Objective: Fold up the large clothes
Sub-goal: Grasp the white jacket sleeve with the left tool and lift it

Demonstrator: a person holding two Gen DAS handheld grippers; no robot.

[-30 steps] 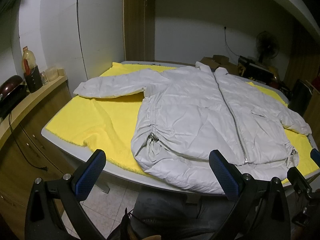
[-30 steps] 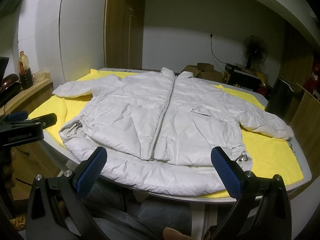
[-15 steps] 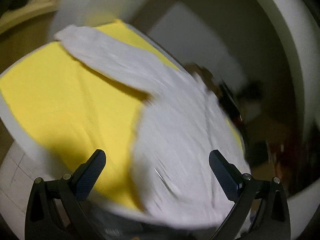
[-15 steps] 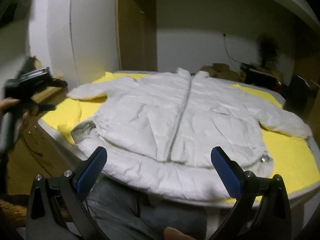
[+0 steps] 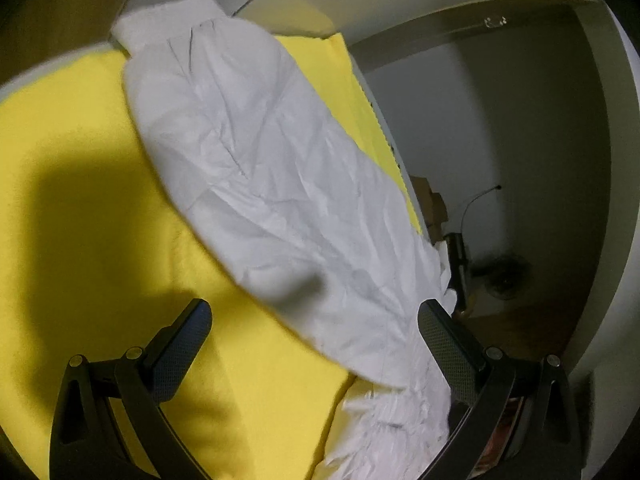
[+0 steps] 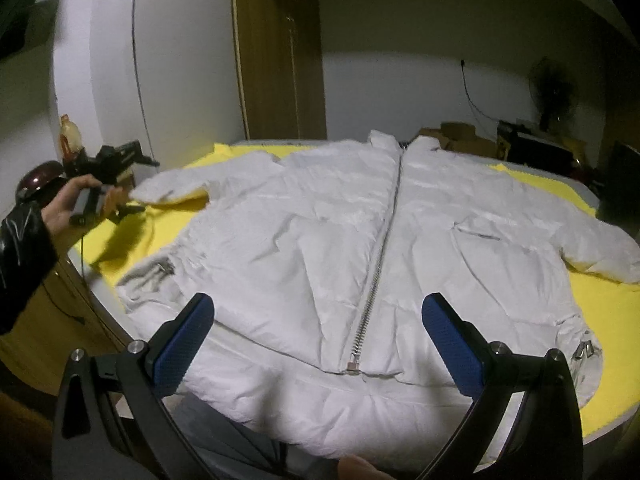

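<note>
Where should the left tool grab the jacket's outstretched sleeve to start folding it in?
Probably at the cuff, the free end of the sleeve. It lies flat on the yellow cloth, pointing away from the body. Come from the outer side, where the open left tool already is.

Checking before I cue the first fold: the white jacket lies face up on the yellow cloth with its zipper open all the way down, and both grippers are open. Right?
Not quite. The zipper is closed all the way down, as the right wrist view shows. The rest holds: the white jacket lies face up on the yellow cloth, and the left gripper and right gripper are open.
</note>
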